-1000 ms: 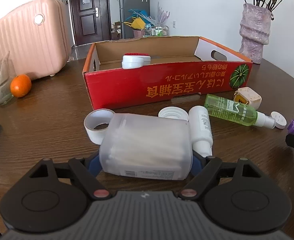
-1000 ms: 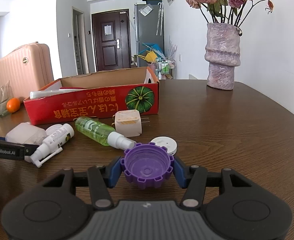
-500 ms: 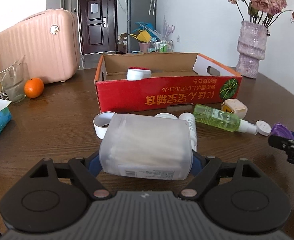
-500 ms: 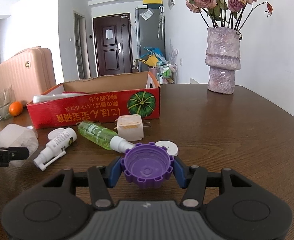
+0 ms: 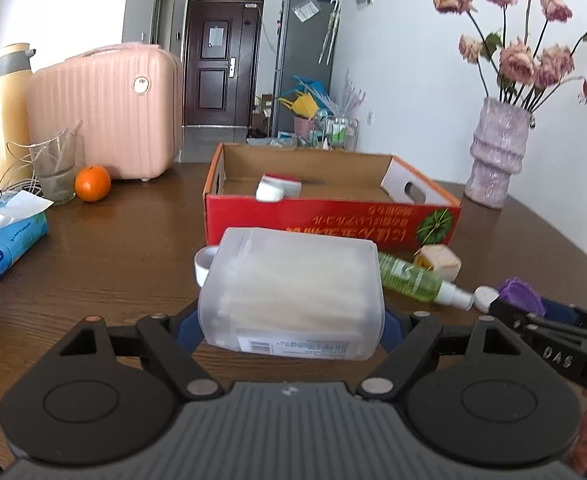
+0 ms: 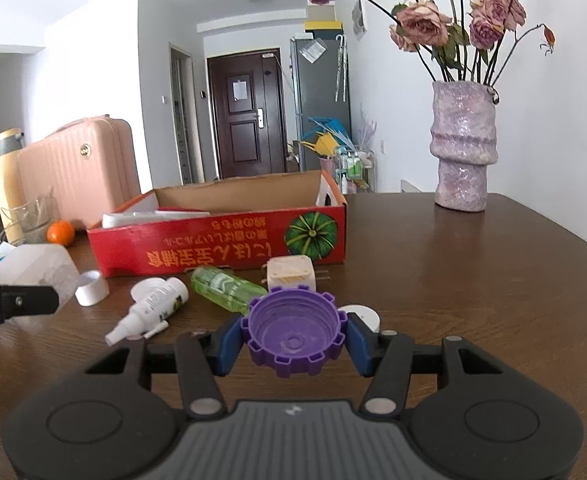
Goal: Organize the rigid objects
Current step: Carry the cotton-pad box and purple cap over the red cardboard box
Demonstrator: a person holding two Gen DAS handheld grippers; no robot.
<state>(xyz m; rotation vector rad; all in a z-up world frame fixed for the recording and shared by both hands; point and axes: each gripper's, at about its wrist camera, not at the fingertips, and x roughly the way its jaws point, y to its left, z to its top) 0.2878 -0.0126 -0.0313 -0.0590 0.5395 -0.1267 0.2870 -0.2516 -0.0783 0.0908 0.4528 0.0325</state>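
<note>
My left gripper (image 5: 289, 322) is shut on a frosted plastic box of cotton swabs (image 5: 293, 292), held above the brown table. My right gripper (image 6: 293, 340) is shut on a purple ridged cap (image 6: 293, 330), its hollow side up. Behind both stands a red cardboard box (image 5: 329, 224) with a white and red item (image 5: 277, 189) inside. On the table before the red box (image 6: 221, 244) lie a green spray bottle (image 6: 225, 288), a white spray bottle (image 6: 153, 304), a beige cube (image 6: 291, 272), a white tape roll (image 6: 91, 288) and a white lid (image 6: 363, 316).
A pink suitcase (image 5: 105, 108), a thermos (image 5: 7, 104), a glass (image 5: 55, 168), an orange (image 5: 92, 183) and a tissue pack (image 5: 5, 236) occupy the left side. A purple vase of dried roses (image 6: 463, 152) stands far right on the table.
My left gripper has risen and drawn back with the swab box, so more of the room and table shows. The right gripper has lifted slightly with the purple cap.
</note>
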